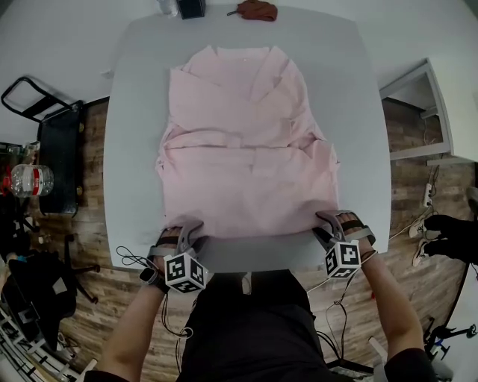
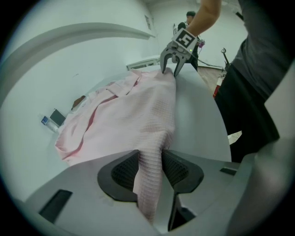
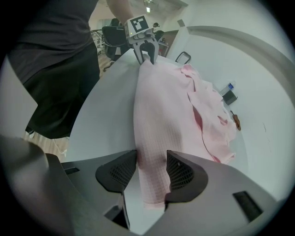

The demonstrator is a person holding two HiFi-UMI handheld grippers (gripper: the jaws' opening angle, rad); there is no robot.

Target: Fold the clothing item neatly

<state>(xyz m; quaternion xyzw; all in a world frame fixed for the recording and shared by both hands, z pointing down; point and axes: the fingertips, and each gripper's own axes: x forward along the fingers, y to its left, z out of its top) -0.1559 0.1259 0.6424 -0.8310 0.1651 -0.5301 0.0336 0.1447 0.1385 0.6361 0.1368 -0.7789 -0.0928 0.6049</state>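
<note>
A pink shirt [image 1: 246, 149] lies partly folded on the grey-white table [image 1: 134, 112], its hem along the near edge. My left gripper [image 1: 188, 235] is at the hem's near left corner. In the left gripper view its jaws [image 2: 150, 171] pinch a raised fold of the pink cloth [image 2: 133, 115] between both pads. My right gripper [image 1: 328, 225] sits at the near right corner. In the right gripper view the cloth [image 3: 170, 106] lies flat between its spread jaws [image 3: 152, 170], with a gap beside one pad. Each gripper view shows the other gripper at the far end of the hem.
A brown object [image 1: 255, 9] and a dark box [image 1: 191, 7] sit at the table's far edge. A black cart [image 1: 56, 149] and a water bottle [image 1: 30, 179] stand on the floor at the left. A white shelf [image 1: 426, 112] stands at the right.
</note>
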